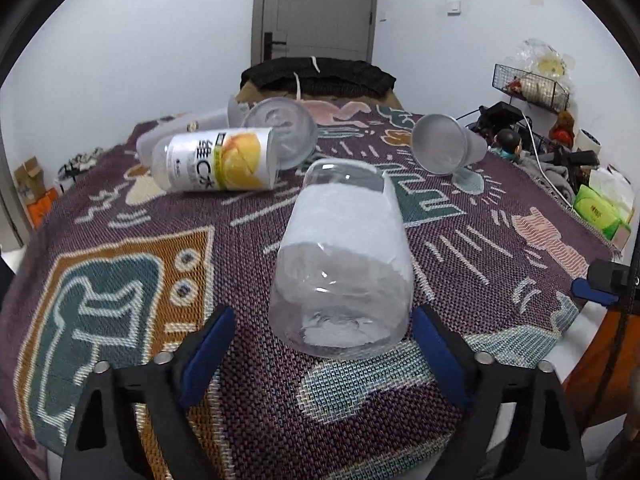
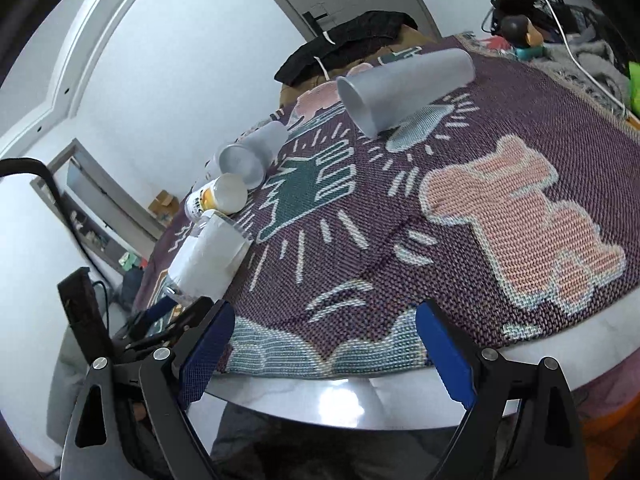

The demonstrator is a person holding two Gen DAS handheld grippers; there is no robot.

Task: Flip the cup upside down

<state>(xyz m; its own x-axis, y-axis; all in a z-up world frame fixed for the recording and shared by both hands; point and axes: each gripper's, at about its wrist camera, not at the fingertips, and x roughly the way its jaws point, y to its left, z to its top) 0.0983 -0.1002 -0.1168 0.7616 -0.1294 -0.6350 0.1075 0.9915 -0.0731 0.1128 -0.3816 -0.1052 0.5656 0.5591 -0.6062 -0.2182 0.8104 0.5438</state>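
Just ahead of the left hand-held gripper (image 1: 320,344), the cup (image 1: 344,264) is clear glossy plastic with a matt white paper band. Under it, the cloth (image 1: 460,240) is coarse and woven. The desk (image 2: 360,396) edge looks glossy and smooth.

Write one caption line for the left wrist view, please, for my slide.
Open left gripper straddles a clear cup lying on its side on the patterned cloth.

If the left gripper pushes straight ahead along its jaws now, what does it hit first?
The clear cup with the white wrap, lying on its side with its base toward the left gripper. The open jaws already flank that base, so contact would probably come almost at once.
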